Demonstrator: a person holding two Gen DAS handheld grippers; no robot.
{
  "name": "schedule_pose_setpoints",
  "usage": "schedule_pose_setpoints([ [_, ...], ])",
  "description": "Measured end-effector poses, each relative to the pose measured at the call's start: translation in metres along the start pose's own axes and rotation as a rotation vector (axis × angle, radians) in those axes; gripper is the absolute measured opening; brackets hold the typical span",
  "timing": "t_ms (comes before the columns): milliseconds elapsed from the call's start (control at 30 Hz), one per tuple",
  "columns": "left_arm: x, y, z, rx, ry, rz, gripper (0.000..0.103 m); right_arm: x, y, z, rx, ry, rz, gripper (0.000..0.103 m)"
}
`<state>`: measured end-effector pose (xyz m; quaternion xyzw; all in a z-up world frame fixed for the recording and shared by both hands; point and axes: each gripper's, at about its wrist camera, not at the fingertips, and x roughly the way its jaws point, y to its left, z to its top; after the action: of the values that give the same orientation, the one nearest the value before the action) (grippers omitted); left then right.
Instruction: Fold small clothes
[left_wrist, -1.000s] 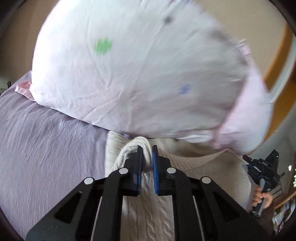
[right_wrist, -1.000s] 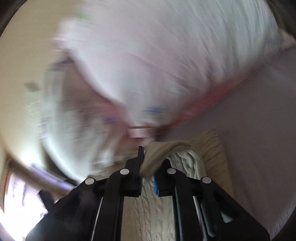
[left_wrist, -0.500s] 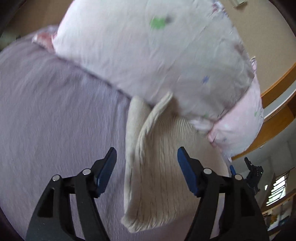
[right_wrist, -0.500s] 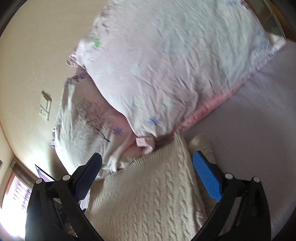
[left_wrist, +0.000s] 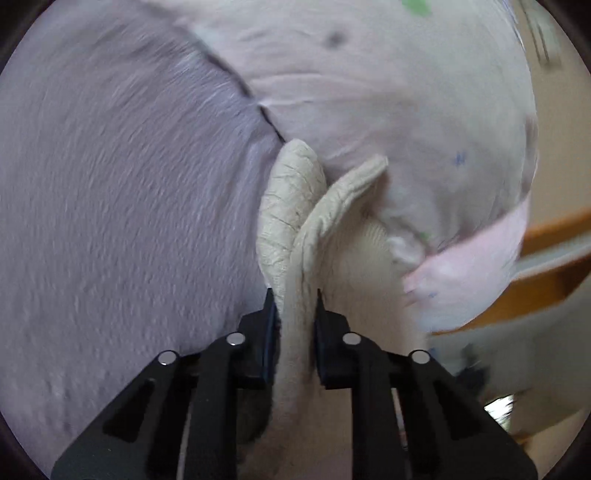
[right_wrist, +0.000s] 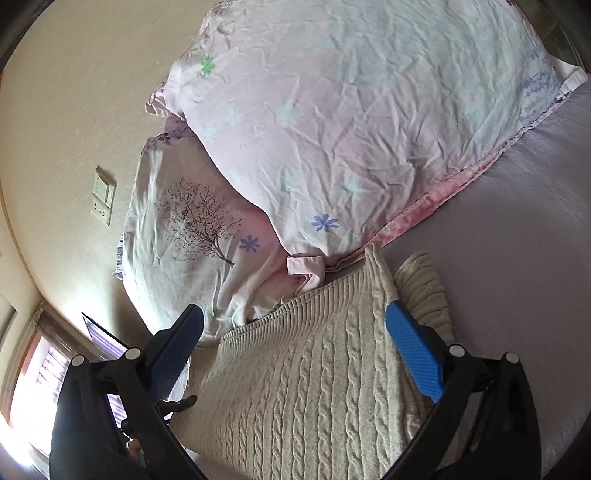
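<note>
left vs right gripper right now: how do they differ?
The left gripper is shut on a raised fold of the cream sweater; the right gripper is open, holding nothing. The left view is motion-blurred, the right sharp. Both point toward the pillow over the same sweater.

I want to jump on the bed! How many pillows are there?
2. A big pink flowery pillow lies on top, against the purple bedsheet. A tree-print pillow sits underneath, toward the wall. More could be hidden behind them.
</note>
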<state>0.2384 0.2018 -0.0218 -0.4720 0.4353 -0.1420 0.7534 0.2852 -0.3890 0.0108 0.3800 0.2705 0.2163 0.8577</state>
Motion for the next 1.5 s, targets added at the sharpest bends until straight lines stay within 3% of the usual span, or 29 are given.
schedule_pose_setpoints([
  [67,-0.004,-0.006,-0.003,-0.039,-0.009,-0.100,0.014,-0.003,0.001,0.002,-0.010,-0.005,-0.002,0.101],
  [133,-0.006,-0.032,-0.010,-0.006,-0.013,-0.165,0.014,-0.008,0.002,0.005,-0.021,-0.018,0.000,0.101],
  [300,0.022,-0.136,-0.039,0.121,0.040,-0.354,0.014,-0.025,0.004,0.013,-0.038,-0.065,-0.004,0.101],
  [433,0.093,-0.208,-0.072,0.189,0.169,-0.468,0.015,-0.038,0.003,0.022,-0.072,-0.118,-0.047,0.101],
  [567,0.196,-0.240,-0.110,0.145,0.359,-0.439,0.024,-0.047,-0.012,0.032,-0.087,-0.132,-0.126,0.101],
  [633,0.208,-0.245,-0.122,0.122,0.428,-0.538,0.023,-0.048,-0.023,0.037,-0.048,-0.119,-0.133,0.101],
  [667,0.199,-0.250,-0.124,0.176,0.412,-0.548,0.024,-0.047,-0.029,0.040,-0.012,-0.097,-0.114,0.101],
  [733,0.172,-0.251,-0.119,0.277,0.343,-0.534,0.043,-0.041,-0.036,0.043,0.033,-0.045,-0.081,0.101],
  [767,0.153,-0.246,-0.112,0.320,0.283,-0.490,0.049,-0.035,-0.037,0.042,0.048,-0.002,-0.073,0.101],
  [800,0.139,-0.242,-0.104,0.349,0.233,-0.429,0.058,-0.029,-0.038,0.041,0.053,0.036,-0.074,0.101],
  [833,0.124,-0.233,-0.097,0.393,0.168,-0.316,0.063,-0.022,-0.039,0.039,0.057,0.080,-0.083,0.101],
  [933,0.108,-0.210,-0.085,0.460,0.092,-0.110,0.068,0.006,-0.040,0.029,0.058,0.215,-0.112,0.101],
  [1000,0.111,-0.186,-0.083,0.446,0.114,0.020,0.069,0.024,-0.041,0.021,0.058,0.289,-0.145,0.101],
  [1133,0.131,-0.161,-0.088,0.411,0.173,0.078,0.073,0.034,-0.038,0.013,0.022,0.323,-0.179,0.102],
  [1267,0.149,-0.157,-0.101,0.429,0.195,0.108,0.080,0.038,-0.032,0.006,-0.008,0.334,-0.156,0.098],
  [1300,0.156,-0.156,-0.102,0.422,0.200,0.104,0.081,0.040,-0.030,0.004,-0.022,0.340,-0.151,0.095],
  [1333,0.158,-0.151,-0.100,0.408,0.211,0.094,0.082,0.042,-0.027,0.001,-0.044,0.343,-0.159,0.084],
  [1367,0.159,-0.153,-0.101,0.408,0.193,0.071,0.081,0.047,-0.022,-0.003,-0.075,0.355,-0.169,0.066],
  [1400,0.159,-0.152,-0.102,0.419,0.196,0.067,0.077,0.051,-0.021,-0.007,-0.080,0.377,-0.161,0.061],
  [1500,0.159,-0.159,-0.101,0.449,0.201,0.058,0.046,0.049,-0.017,-0.009,-0.071,0.368,-0.096,0.046],
])
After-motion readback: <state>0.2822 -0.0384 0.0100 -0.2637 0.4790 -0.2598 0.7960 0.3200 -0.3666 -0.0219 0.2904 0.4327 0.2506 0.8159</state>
